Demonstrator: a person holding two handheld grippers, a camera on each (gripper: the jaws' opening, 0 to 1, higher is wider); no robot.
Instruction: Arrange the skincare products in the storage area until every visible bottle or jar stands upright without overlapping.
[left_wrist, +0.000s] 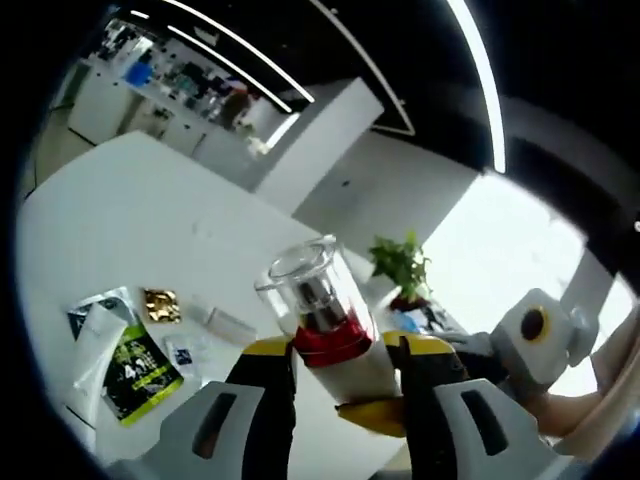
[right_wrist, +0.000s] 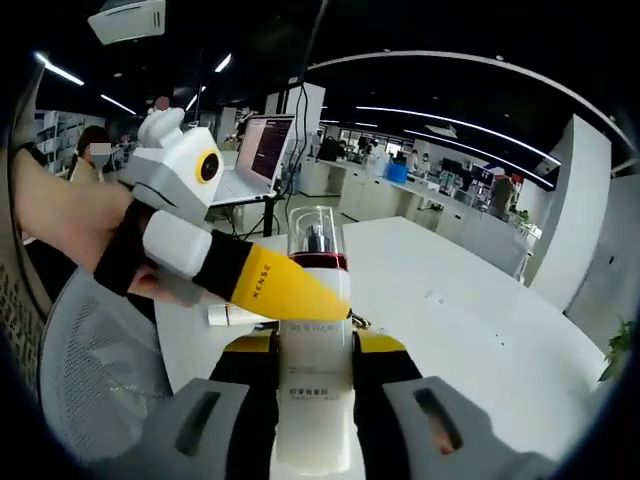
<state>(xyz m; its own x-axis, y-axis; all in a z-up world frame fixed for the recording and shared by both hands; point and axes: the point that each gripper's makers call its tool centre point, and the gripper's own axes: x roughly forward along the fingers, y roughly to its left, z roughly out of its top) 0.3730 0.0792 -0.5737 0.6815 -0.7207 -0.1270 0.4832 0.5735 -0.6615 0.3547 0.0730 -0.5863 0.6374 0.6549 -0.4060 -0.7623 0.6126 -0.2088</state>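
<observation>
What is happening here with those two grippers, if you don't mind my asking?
A person is holding one white pump bottle with a red collar and clear cap in both handheld grippers, lifted above the white table. The right gripper clamps its body; the left gripper grips it too. Several sachets lie on the table.
</observation>
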